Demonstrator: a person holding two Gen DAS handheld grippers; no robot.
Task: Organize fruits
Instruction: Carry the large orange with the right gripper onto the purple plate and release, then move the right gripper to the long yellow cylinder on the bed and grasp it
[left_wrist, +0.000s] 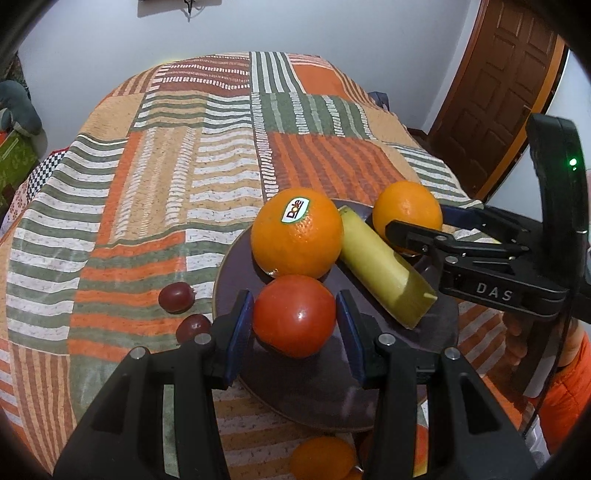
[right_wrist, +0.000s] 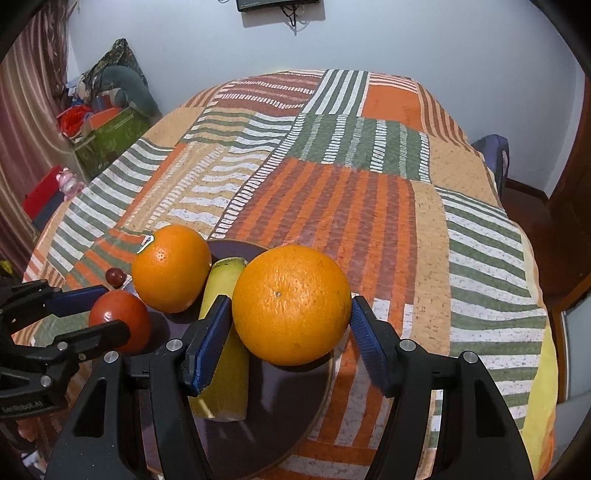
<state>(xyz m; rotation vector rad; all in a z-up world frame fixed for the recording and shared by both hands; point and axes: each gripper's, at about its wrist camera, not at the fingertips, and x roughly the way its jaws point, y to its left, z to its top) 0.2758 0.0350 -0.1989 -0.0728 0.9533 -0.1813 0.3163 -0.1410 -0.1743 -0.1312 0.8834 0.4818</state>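
A dark purple plate (left_wrist: 317, 391) (right_wrist: 288, 410) lies on the striped cloth. On it are a Dole-stickered orange (left_wrist: 296, 232) (right_wrist: 171, 267), a cut banana piece (left_wrist: 384, 267) (right_wrist: 225, 373), a red tomato (left_wrist: 294, 315) (right_wrist: 120, 321) and a second orange (left_wrist: 406, 212) (right_wrist: 291, 304). My left gripper (left_wrist: 294, 325) (right_wrist: 90, 314) is shut on the tomato, its blue pads touching both sides. My right gripper (right_wrist: 290, 332) (left_wrist: 413, 225) has its pads against both sides of the second orange.
Two dark red grapes (left_wrist: 176, 297) (left_wrist: 192, 328) lie on the cloth left of the plate; one shows in the right wrist view (right_wrist: 115, 277). Another small orange fruit (left_wrist: 323, 458) lies near the front edge. A wooden door (left_wrist: 502, 88) stands at right, boxes (right_wrist: 107, 136) at left.
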